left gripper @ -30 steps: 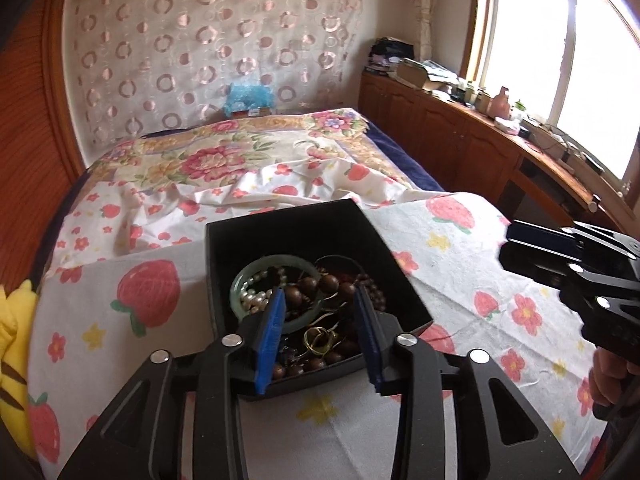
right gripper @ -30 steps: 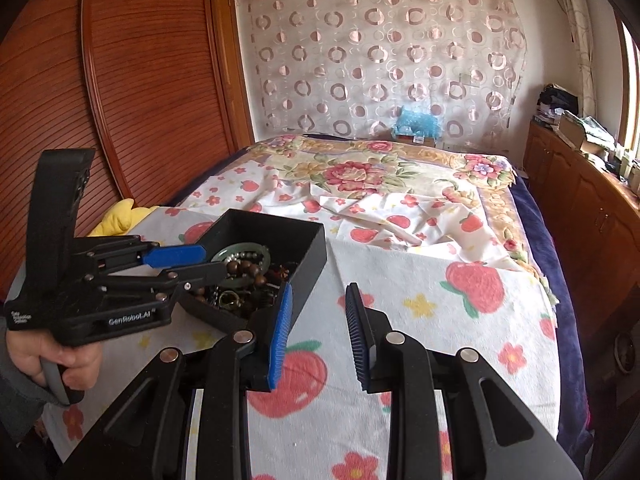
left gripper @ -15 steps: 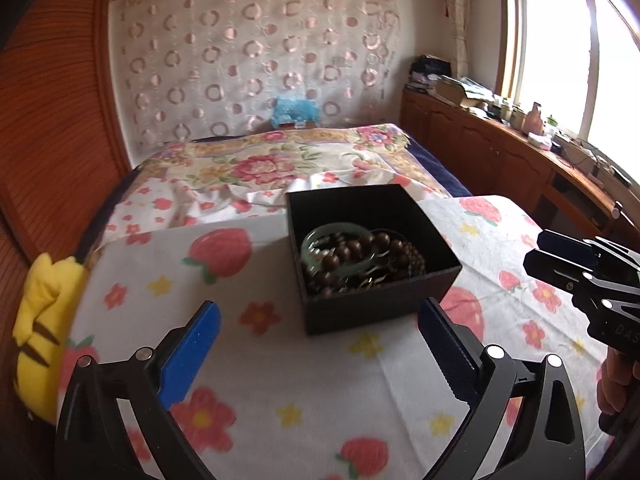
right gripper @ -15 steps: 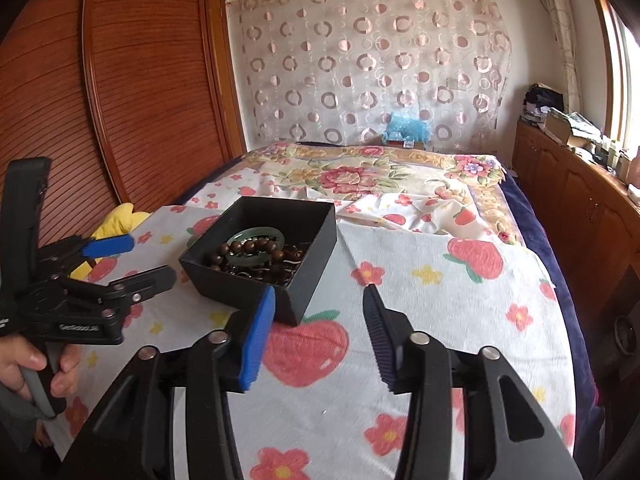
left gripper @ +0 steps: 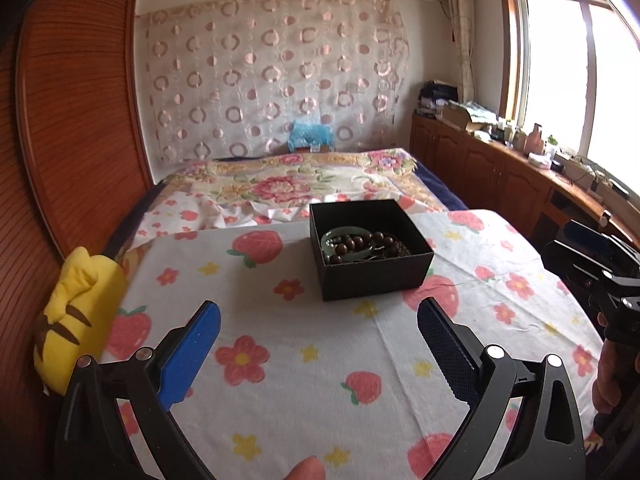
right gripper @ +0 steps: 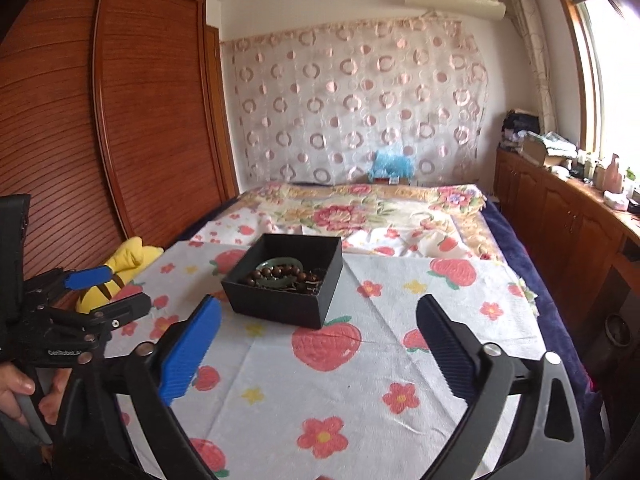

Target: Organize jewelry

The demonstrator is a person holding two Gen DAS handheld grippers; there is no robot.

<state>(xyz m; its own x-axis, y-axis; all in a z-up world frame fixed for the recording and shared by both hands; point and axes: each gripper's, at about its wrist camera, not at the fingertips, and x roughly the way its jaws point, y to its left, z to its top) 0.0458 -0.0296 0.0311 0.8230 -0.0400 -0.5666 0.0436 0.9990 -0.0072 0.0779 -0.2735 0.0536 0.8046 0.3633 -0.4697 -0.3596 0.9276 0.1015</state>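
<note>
A black jewelry box (left gripper: 370,254) is sitting on the cloth well ahead of both grippers, beyond their fingertips and touching neither. Seen from the left gripper (left gripper: 318,322) it is lying slightly right of the gap's centre line; seen from the right gripper (right gripper: 318,322) it is lying left of centre, just past the blue pad (right gripper: 191,350). The box is rectangular, matte, open-topped and looks like cardboard; inside, a smooth pale-green bangle (left gripper: 347,242) is resting tangled with strands of round, glossy dark-brown wooden beads (left gripper: 382,240). The cloth (left gripper: 320,360) is a textured white sheet printed with red strawberries, flowers and yellow stars. A soft yellow plush toy (left gripper: 76,316) is lying at its left edge. Both grippers are standing spread wide, their ribbed pads far apart, gripping nothing and hanging above the cloth.
</note>
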